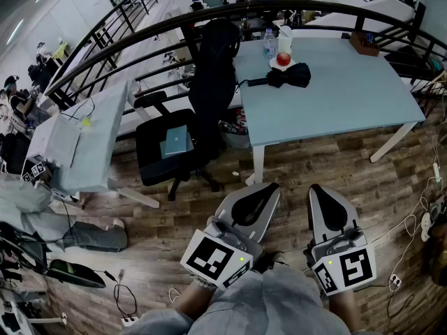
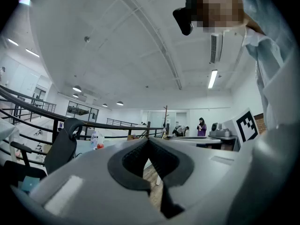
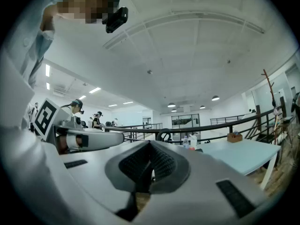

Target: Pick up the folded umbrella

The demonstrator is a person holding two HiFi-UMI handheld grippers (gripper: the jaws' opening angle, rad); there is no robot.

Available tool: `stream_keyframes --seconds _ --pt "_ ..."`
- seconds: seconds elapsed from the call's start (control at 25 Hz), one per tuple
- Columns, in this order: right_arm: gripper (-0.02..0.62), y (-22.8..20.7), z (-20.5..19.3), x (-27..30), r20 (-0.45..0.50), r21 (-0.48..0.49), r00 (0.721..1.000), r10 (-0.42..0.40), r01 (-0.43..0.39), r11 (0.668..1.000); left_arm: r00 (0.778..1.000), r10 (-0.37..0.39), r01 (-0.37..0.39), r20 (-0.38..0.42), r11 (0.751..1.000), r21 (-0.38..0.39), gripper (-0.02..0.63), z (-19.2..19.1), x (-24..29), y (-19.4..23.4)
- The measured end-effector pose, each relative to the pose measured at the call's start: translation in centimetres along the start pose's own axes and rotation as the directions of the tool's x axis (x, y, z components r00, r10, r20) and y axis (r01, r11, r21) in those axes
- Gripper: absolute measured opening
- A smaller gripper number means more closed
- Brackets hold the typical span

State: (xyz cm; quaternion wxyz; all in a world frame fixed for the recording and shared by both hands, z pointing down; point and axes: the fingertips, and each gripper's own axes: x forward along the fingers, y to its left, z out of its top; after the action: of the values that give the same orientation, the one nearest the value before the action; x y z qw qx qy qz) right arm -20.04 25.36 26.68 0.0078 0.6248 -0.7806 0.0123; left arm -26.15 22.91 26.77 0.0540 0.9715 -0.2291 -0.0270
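Head view: my 2 claws hang low over the wooden plank floor [image 1: 335,166], side by side and well short of the light blue table [image 1: 349,103]. My left claw [image 1: 269,189] is closed tight, jaws meeting with nothing between them. My right claw [image 1: 320,189] is closed and empty too.

The black folded umbrella [image 1: 290,75] lies on the table's far left part, well apart from both claws. A red apple [image 1: 283,58] sits just behind it, with a clear water bottle [image 1: 269,42] further back.

A black office chair [image 1: 202,110] stands against the table's left edge, a teal book [image 1: 175,142] on its seat. A brown box [image 1: 364,44] sits at the far right. A black curved railing [image 1: 140,30] runs behind the table.
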Motion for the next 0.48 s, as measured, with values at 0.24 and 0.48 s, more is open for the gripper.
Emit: stream_keyframes --seconds 0.24,0.48 --pt "0.000 -0.5 0.0 -0.4 0.001 0.000 1.000 0.008 -0.008 1.000 1.000 0.008 -0.008 0.003 1.000 0.001 0.005 0.0 0.3 -0.5" --pt "0.000 -2.0 -0.2 -1.0 -0.001 0.023 1.000 0.010 -0.010 1.000 1.000 0.023 -0.023 -0.003 1.000 0.006 0.005 -0.2 1.2 -1.4"
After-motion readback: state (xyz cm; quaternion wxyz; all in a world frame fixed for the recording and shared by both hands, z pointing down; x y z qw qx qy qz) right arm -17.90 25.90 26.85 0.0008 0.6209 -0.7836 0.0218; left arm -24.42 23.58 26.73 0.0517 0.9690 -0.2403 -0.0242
